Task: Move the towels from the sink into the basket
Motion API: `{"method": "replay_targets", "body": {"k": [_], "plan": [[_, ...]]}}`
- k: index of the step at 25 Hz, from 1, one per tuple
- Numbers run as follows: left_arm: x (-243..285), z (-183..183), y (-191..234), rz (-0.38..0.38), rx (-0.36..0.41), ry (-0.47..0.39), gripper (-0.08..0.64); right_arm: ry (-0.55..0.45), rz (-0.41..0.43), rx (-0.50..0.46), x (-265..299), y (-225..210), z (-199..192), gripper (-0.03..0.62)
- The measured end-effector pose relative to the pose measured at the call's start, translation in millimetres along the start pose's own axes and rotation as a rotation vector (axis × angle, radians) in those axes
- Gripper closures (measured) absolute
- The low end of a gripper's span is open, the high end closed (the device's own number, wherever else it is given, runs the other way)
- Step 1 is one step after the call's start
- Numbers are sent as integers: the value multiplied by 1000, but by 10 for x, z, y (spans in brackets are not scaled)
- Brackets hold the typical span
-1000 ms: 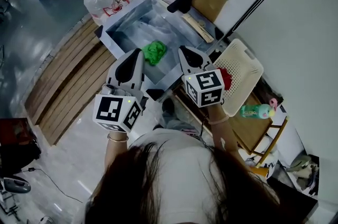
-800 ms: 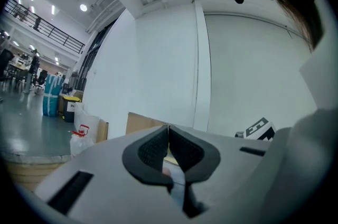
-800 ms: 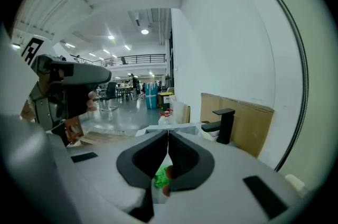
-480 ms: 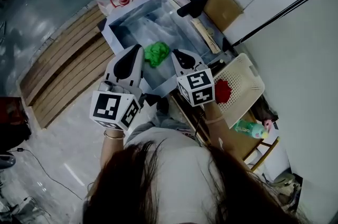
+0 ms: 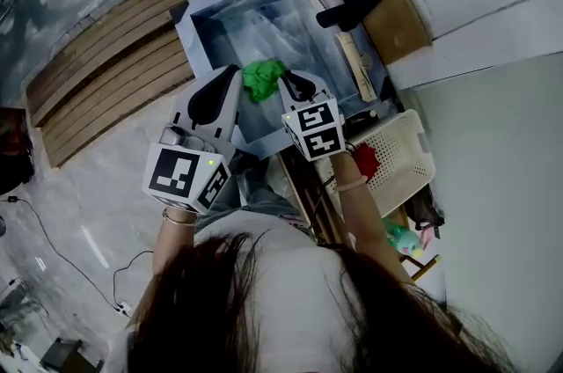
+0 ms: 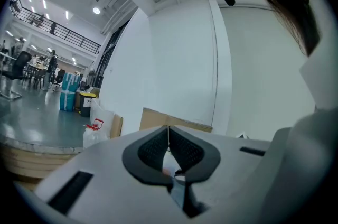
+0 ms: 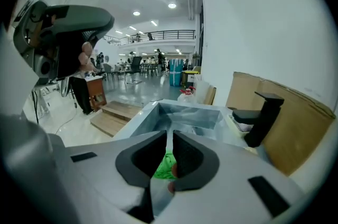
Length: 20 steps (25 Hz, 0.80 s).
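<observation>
Red towel in basket, 4 o'clock of sink; green towel left in sink. Right claw, left claw pinched together, empty.

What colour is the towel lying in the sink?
The towel is bright green, seen best in the head view, lying in the sink.

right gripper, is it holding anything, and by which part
Nothing is held: the right gripper is shut and empty, aimed down at the crumpled green towel lying in the steel sink.
</observation>
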State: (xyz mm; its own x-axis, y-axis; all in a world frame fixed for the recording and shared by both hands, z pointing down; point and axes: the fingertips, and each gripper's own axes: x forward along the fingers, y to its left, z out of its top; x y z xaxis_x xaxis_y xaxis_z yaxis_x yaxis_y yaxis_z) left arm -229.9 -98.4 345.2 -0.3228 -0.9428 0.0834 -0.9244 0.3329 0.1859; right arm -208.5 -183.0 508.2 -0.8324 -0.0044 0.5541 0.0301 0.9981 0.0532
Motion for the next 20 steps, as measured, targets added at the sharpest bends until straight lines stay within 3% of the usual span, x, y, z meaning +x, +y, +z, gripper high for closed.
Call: {"method": "replay_targets", "body": {"k": [8,20], "plan": [[146,-82,166,-2,-10,30,549,151,73,-67,450,94,-231,466],[246,-222,647,-32,-56,75,551,359,105,-70,1042,162,-614,388]]}}
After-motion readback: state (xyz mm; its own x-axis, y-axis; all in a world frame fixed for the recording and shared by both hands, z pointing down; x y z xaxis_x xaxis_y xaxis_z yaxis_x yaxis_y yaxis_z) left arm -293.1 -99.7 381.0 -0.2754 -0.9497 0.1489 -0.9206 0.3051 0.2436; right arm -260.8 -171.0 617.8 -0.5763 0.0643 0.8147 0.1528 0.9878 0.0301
